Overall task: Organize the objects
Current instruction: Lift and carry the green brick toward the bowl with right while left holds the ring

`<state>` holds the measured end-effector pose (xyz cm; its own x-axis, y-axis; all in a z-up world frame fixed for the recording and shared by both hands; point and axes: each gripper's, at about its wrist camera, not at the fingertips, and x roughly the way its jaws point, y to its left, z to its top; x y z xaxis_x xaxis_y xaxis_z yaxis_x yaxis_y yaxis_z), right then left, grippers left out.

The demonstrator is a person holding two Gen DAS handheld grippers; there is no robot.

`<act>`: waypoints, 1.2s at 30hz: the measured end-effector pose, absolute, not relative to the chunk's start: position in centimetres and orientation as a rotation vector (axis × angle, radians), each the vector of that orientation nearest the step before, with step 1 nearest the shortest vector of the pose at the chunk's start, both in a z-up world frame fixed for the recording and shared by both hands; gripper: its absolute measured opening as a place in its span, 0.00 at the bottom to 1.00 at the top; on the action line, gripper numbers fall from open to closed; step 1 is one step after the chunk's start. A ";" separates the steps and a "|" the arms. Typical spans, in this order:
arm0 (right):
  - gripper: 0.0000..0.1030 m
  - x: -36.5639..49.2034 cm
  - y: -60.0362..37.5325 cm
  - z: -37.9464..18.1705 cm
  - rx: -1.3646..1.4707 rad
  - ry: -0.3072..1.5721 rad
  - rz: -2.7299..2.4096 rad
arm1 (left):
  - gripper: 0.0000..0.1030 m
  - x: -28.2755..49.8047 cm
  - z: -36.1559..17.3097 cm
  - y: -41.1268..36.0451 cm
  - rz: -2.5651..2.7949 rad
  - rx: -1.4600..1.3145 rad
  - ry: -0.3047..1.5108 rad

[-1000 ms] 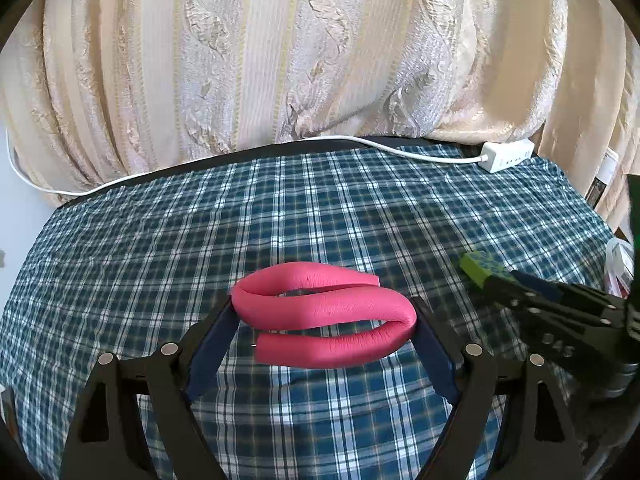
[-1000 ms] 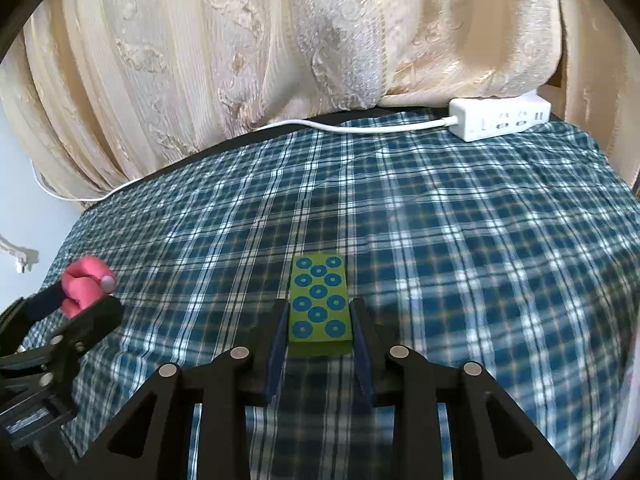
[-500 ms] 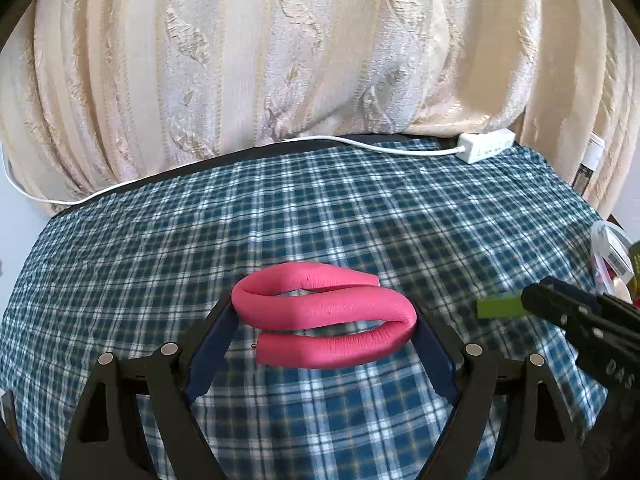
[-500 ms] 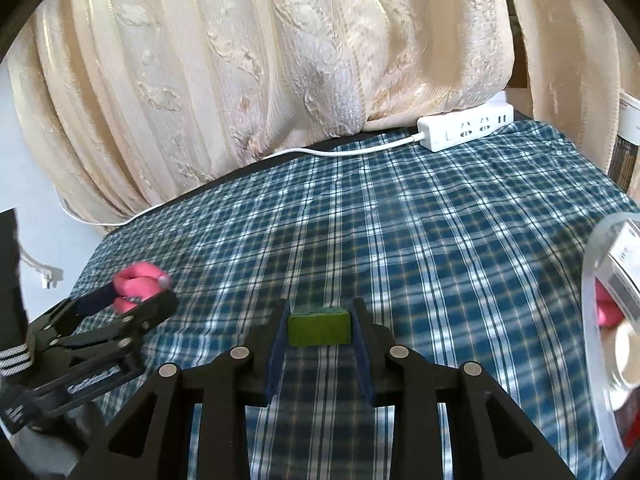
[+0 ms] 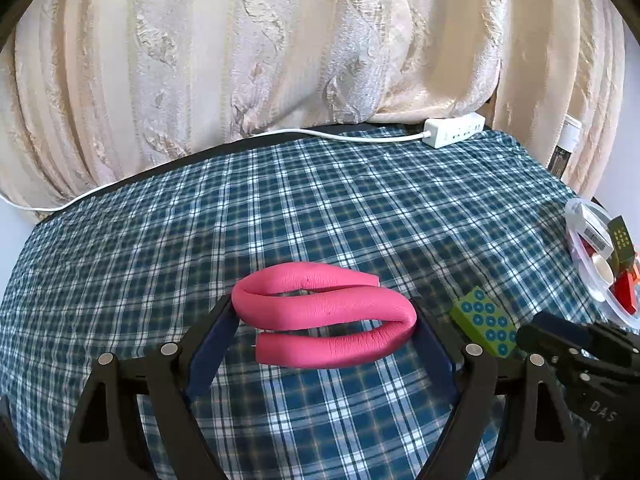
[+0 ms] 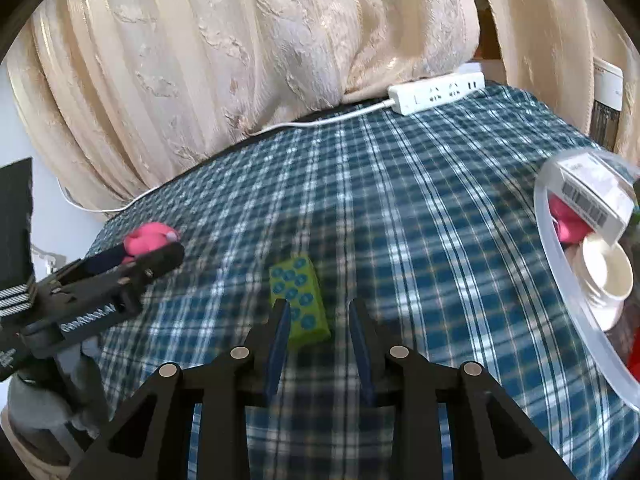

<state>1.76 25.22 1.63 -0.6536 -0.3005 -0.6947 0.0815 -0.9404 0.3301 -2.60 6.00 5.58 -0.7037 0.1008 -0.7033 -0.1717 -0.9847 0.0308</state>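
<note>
While cream brocade curtains (image 5: 280, 64) are hanging across the whole background, one blue-and-white plaid tablecloth (image 5: 320, 216) is covering the single table in front of them. One white power strip (image 6: 436, 92) is lying at the cloth's far edge, its cable trailing off leftward along the curtain. One clear plastic bin (image 6: 568, 280) is sitting at the right side of the table, holding a white cup, something pink, something red and a barcoded label. One pink foam roller (image 5: 324, 316), folded into flattened loops, is being pinched from both sides by the left gripper (image 5: 324, 328), which is holding it above the cloth. One green block with blue dots (image 6: 299, 300) is lying flat on the cloth, and a second, similar dotted block (image 5: 621, 240) is standing inside the bin. Over the lying block, the right gripper (image 6: 318, 332) is hovering with its jaws spread; the left finger is overlapping the block's edge, the right one is standing clear of it.
</note>
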 end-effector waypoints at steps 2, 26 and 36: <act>0.33 1.5 25.3 1.6 1.191 -0.410 -2.644 | 0.82 -2.5 5.7 5.9 2.767 -1.129 0.137; 0.40 -1.4 21.1 1.8 1.247 -0.152 -2.636 | 0.82 -2.3 6.1 5.1 2.773 -1.136 0.092; 0.40 -2.1 20.4 1.4 1.258 -0.125 -2.632 | 0.82 -2.2 6.0 5.3 2.765 -1.139 0.099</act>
